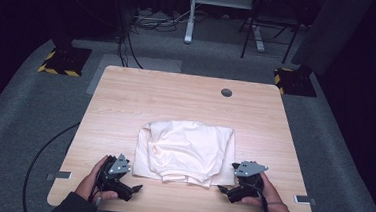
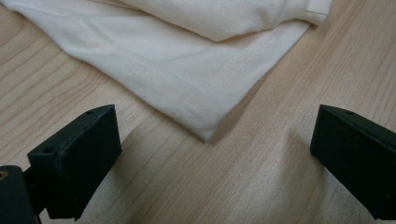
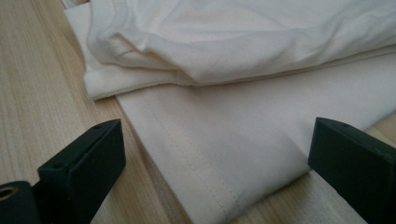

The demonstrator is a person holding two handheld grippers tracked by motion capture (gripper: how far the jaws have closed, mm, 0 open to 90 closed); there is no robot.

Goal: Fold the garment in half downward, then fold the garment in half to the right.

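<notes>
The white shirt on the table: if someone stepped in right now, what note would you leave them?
Left gripper: open, holding nothing, low over the table just short of the near left corner of the cream shirt; that corner lies between its jaws in the left gripper view.
Right gripper: open, holding nothing, at the shirt's near right hem, which lies between its jaws in the right gripper view.
Shirt: in the middle of the wooden table, already folded into a rough rectangle of several layers, a little rumpled.
Left to do: probably grip both near corners and make the next fold or tidy it.
</notes>
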